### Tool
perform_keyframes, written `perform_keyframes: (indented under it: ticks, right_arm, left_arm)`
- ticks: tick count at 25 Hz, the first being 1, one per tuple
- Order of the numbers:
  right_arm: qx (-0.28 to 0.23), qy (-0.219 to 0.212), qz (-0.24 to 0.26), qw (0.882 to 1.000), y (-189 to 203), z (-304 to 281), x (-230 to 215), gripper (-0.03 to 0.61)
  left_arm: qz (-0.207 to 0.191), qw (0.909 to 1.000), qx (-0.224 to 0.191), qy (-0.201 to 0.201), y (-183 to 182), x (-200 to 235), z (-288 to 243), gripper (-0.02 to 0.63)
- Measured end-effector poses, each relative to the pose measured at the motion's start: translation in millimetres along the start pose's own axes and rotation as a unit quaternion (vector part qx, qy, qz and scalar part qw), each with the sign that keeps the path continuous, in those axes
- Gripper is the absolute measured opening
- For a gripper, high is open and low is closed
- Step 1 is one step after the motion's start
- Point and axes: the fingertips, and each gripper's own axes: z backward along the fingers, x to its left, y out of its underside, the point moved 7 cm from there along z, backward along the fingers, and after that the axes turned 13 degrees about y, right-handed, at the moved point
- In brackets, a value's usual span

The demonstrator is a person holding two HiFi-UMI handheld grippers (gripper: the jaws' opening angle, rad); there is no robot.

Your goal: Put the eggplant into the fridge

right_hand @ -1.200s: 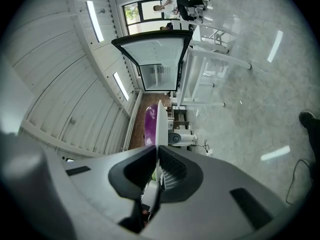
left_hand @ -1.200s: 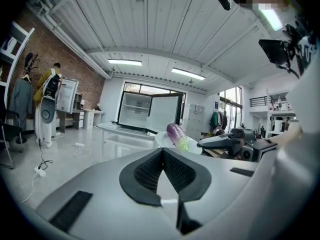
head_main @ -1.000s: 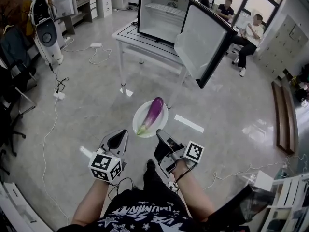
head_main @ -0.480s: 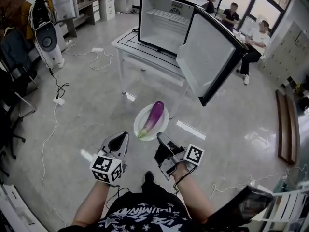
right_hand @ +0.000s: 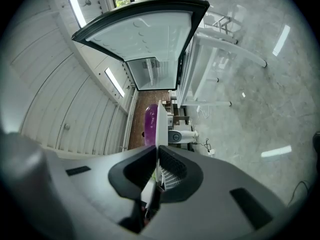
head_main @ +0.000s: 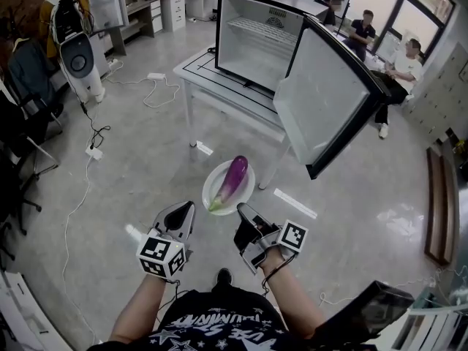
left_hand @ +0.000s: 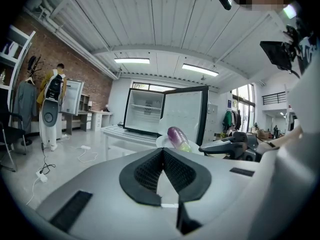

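got nearer the fridge (head_main: 259, 39) with eggplant (head_main: 230, 181) on plate (head_main: 244, 191). pinching its rim tight in right fingers (head_main: 246, 218), keeping left fingers (head_main: 179, 216) closed, empty. almost loading time.

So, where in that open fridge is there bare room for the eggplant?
The small black fridge looks bare inside: its wire shelf and the floor beneath are free. The white table has a bare strip in front too. Tightest is the right side, where the open white door swings out past the table.
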Motion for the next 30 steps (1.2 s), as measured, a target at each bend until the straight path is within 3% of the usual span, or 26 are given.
perform_keyframes:
  ticks: [7, 17, 30]
  right_arm:
    - [0.023, 0.005, 0.009, 1.0, -26.2, -11.3, -5.8, 0.02]
    - [0.015, 0.0, 0.003, 1.0, -47.3, -16.9, -4.2, 0.02]
    - [-0.019, 0.009, 0.009, 1.0, -87.9, -56.1, 0.3, 0.02]
  left_arm:
    - [-0.007, 0.9999, -0.004, -0.011, -6.3, 1.6, -27.1, 0.009]
    - [-0.011, 0.9999, 0.003, -0.013, -10.5, 4.9, -39.9, 0.009]
    - [-0.018, 0.9994, 0.007, 0.028, -26.0, 58.9, -94.2, 0.009]
